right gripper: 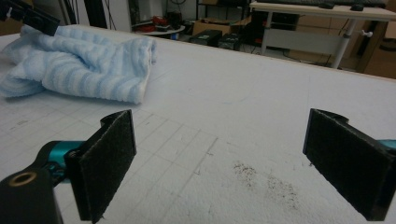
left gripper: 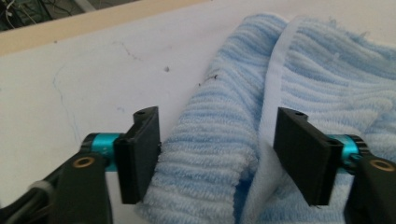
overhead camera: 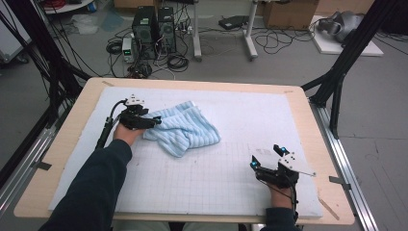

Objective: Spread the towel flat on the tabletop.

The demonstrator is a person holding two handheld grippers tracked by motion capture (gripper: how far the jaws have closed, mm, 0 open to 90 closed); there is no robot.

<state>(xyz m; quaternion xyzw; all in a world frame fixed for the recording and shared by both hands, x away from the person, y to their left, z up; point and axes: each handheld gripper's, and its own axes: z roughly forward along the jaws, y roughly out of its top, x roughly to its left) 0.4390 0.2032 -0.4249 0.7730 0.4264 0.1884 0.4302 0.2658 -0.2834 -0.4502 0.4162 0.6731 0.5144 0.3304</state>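
**Left claw straddles a fold of towel; the grip is far from certain**

A pale wooden table [overhead camera: 308,115] covered by a white gridded mat [overhead camera: 250,125] carries a crumpled light-blue ribbed terry towel [overhead camera: 185,129], lying left of centre and toward the far side of the mat. The left claw [overhead camera: 150,123] sits at the towel's left edge, its jaws apart with a thick rolled fold [left gripper: 210,154] standing between them; in the left gripper view one pad touches or nearly touches the fabric, the other stands just clear. The right claw [overhead camera: 269,156] hovers over bare mat near the front right, well apart from the towel, jaws spread wide and holding nothing.

The likely trouble, judging from how things lie: the fold is bulky and layered, so a squeeze could catch only the outer layer, or several at once, and a lift would then drag the whole bundle rather than open it. Soft pile may also slip from the flat pads. With the right claw so distant, nothing pins the cloth against sliding across the mat.

The towel's corners and true edges are buried in the heap, and how many layers lie between the jaws cannot be made out. A white hem [left gripper: 275,79] runs into the fold and vanishes. The dark specks [right gripper: 268,182] on the mat are too small to identify.
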